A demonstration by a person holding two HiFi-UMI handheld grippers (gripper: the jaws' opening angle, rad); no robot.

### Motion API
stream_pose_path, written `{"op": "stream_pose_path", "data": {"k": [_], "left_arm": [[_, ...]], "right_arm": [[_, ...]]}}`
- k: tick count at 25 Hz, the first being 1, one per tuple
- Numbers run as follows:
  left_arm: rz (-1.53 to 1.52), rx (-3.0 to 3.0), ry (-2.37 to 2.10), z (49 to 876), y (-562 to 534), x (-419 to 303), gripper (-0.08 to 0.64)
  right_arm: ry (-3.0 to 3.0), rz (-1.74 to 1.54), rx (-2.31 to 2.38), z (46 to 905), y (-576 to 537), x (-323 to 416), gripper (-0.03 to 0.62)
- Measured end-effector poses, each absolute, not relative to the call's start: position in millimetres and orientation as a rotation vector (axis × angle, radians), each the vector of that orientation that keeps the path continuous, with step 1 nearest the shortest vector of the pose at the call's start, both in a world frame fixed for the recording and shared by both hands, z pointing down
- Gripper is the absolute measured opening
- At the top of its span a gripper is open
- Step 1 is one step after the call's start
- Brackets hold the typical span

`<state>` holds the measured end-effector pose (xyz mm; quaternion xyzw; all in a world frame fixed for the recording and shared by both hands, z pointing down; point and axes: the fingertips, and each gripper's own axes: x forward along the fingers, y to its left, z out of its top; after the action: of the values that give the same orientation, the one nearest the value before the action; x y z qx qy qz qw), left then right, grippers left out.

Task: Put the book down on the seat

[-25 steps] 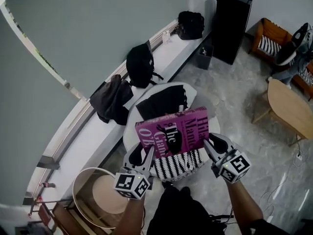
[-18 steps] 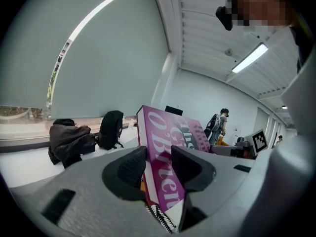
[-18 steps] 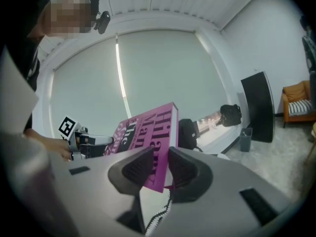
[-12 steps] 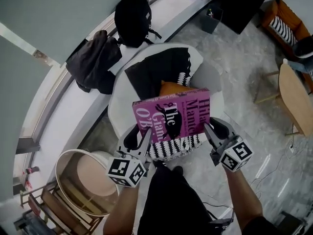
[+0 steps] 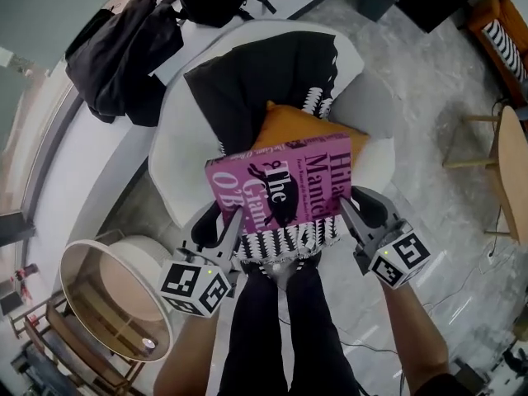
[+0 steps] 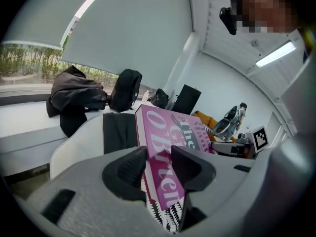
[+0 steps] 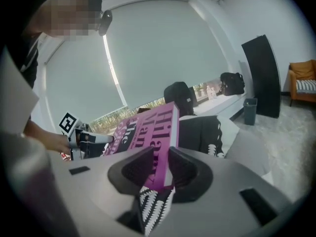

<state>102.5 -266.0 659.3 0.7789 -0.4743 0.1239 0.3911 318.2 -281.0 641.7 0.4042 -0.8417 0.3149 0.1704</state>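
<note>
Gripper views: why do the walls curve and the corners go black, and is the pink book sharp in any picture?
Left gripper view: the wide lens bows the blind, blackens the corners, and the book goes soft close up. Right gripper view: same bending, cover lettering mildly soft. Head view: least distorted, evenly lit, title legible.

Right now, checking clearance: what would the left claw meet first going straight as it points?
Past the pink book it grips, probably the black garment on the chair; depth unclear.
</note>
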Motion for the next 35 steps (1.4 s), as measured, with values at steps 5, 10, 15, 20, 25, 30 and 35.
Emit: {"op": "stream_pose_path", "data": {"k": [5,10,15,20,25,30,35], "left_arm": [[0.344,1.916,-1.213,680.8,-252.4,107.1,0.175],[0.336,1.944,-1.23,640.4,-262.8,100.9,0.175],[0.331,1.955,-1.217,631.1,-267.1,99.3,0.175],[0.321,1.96,-1.203,632.3,-270.2,96.8,0.176],[0.326,1.956,-1.195,637.5,-269.5,99.1,0.176],[0.313,1.961,-1.196,617.2,-269.6,95.2,0.176],[0.311,1.968,-1.181,631.5,-269.4,98.5,0.176]], "right_arm": [[-2.362,0.921,1.077,664.2,-275.3,322.1,0.109],[-2.351,0.91,1.085,626.6,-281.2,316.4,0.109],[-2.307,0.902,1.101,616.1,-277.8,314.9,0.109],[-2.27,0.903,1.106,619.4,-276.9,311.7,0.109],[-2.25,0.916,1.101,630.7,-277.6,314.0,0.109],[-2.245,0.88,1.099,603.7,-281.5,309.4,0.109],[-2.222,0.869,1.103,614.5,-277.8,311.9,0.109]]}}
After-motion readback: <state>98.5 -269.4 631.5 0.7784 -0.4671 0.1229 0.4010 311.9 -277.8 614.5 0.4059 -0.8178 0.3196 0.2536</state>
